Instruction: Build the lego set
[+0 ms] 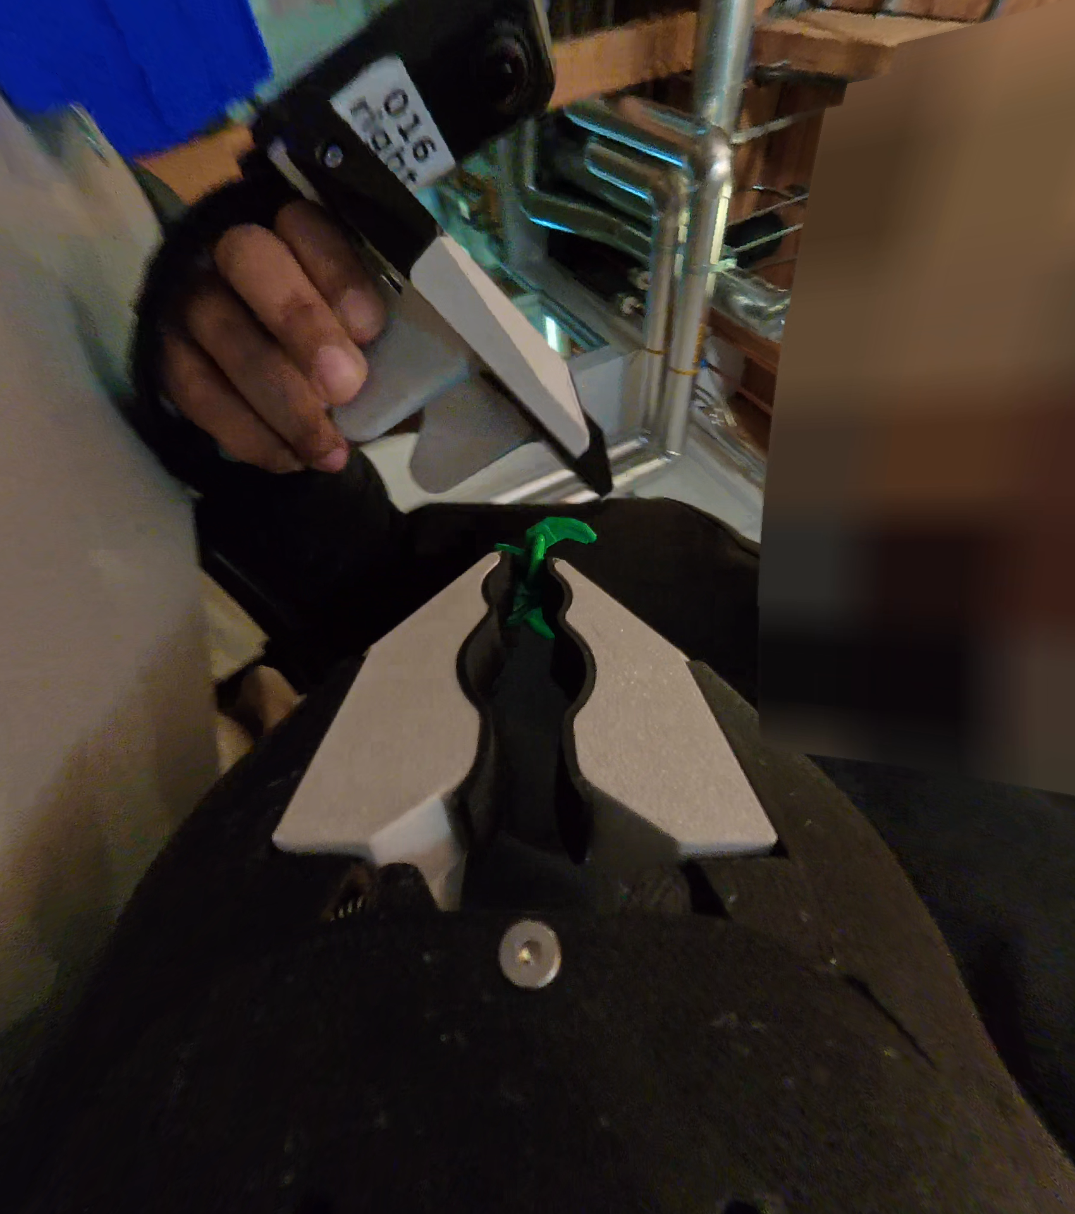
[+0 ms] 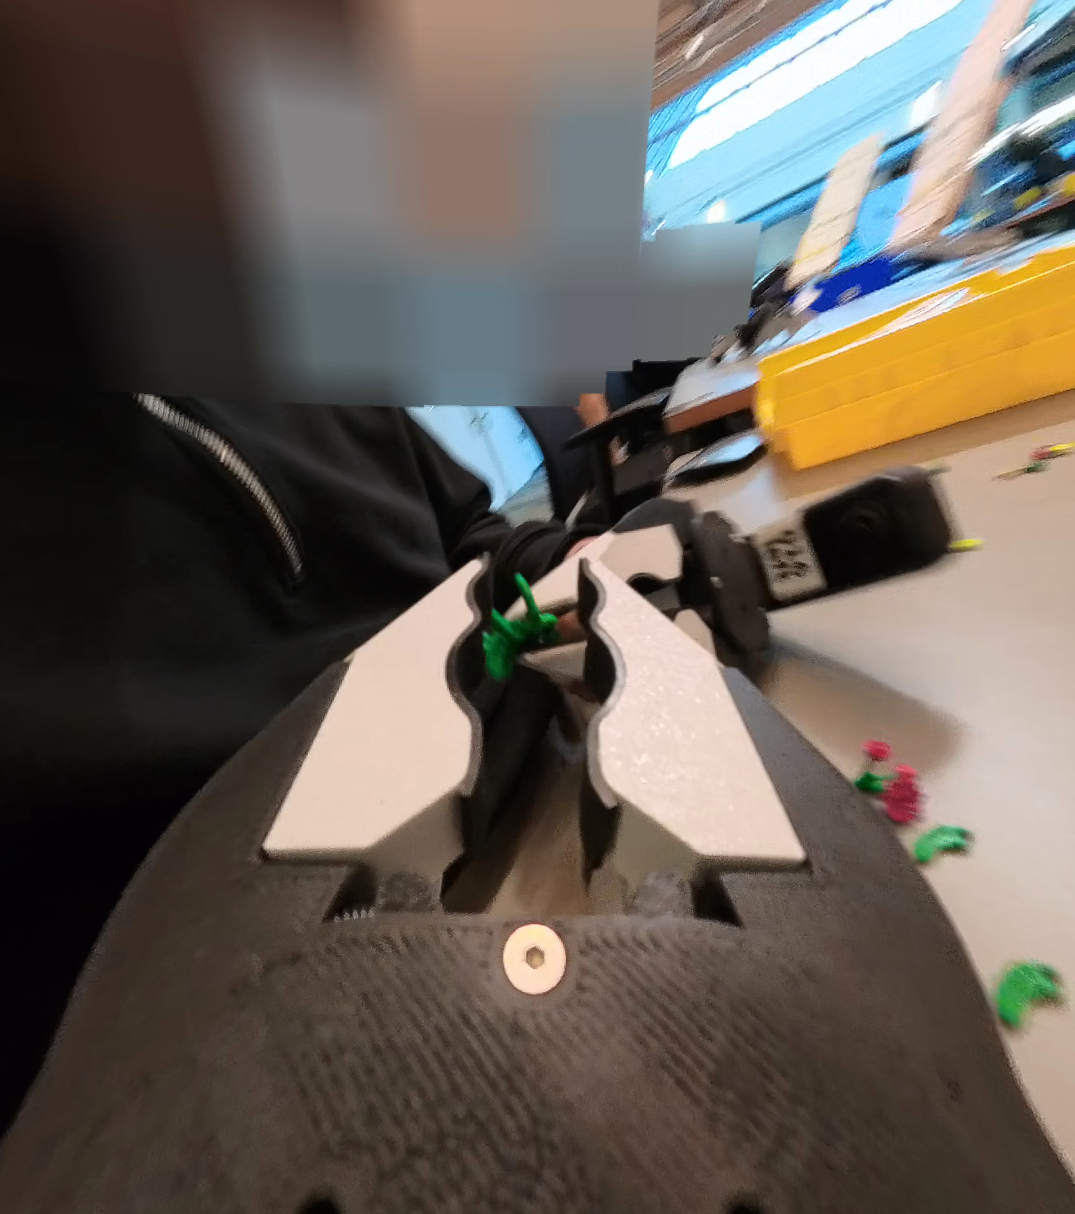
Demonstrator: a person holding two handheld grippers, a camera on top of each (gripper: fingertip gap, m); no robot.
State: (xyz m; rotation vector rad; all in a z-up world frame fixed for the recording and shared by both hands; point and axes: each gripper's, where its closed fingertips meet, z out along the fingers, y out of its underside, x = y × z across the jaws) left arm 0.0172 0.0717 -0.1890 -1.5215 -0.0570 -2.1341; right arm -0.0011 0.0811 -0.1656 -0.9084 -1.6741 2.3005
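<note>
While left gripper (image 1: 525,565) pinches green stem (image 1: 535,578) lengthwise, leaves forward, right gripper (image 2: 531,571) parted, empty.

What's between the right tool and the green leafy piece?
Nothing, a bare gap. The left wrist view shows the right tool just above the green leafy piece in the left tool.

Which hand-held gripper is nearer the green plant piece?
Left. The left hand-held gripper pinches the green plant piece; the right hand-held gripper hovers open right beside it.
</note>
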